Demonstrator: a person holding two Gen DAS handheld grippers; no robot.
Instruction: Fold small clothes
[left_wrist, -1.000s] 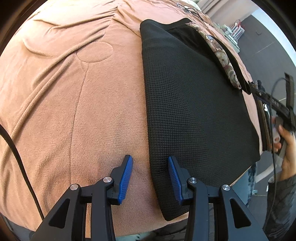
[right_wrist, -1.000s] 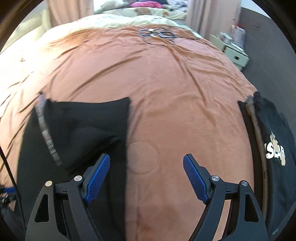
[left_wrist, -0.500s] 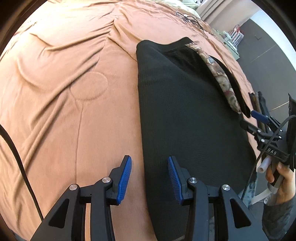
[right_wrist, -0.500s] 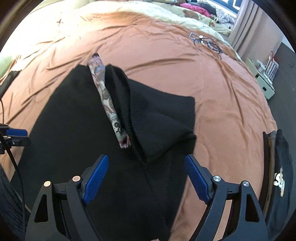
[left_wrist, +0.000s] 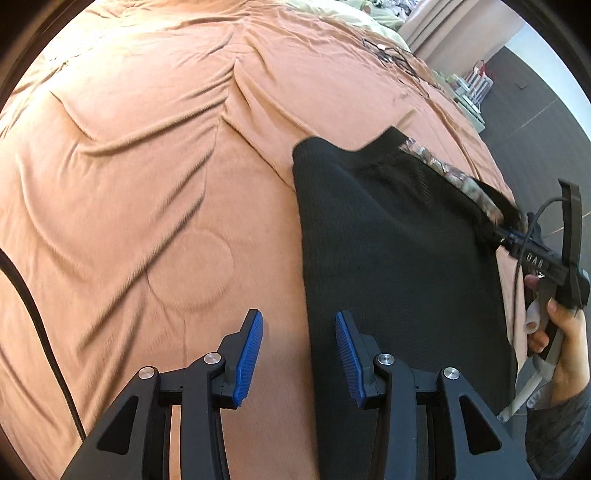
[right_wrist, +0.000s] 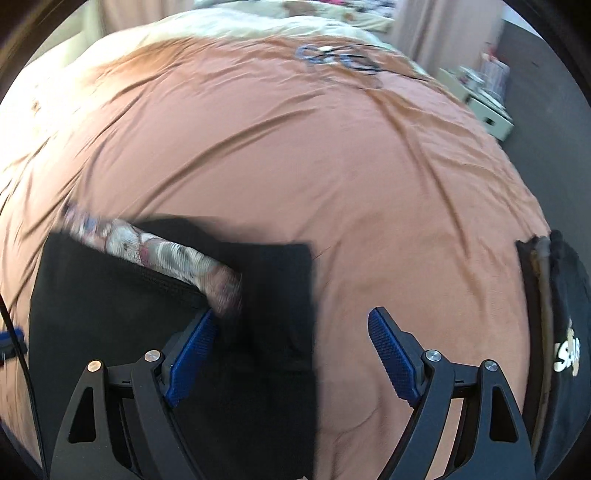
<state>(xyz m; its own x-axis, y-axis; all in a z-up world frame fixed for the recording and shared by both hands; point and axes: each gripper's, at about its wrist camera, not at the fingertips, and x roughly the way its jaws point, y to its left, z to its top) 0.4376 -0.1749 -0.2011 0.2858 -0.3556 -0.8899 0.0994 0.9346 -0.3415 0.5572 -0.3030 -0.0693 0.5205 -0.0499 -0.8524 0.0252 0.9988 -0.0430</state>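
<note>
A: Where's the black waffle-knit garment (left_wrist: 399, 266) with the patterned band (right_wrist: 166, 254)?

B: Flat on the rust-orange bedspread (left_wrist: 155, 155).

A: And the claws?

B: Left claw (left_wrist: 299, 354) half-open over its left edge; right claw (right_wrist: 291, 354) wide (both empty)

left tool (left_wrist: 298, 354) pitched downward, jaws partly apart, right tool (right_wrist: 291, 354) pitched downward, jaws wide

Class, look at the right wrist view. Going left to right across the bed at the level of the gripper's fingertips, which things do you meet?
black garment → patterned band → bare orange bedspread → folded dark clothes with white lettering
</note>
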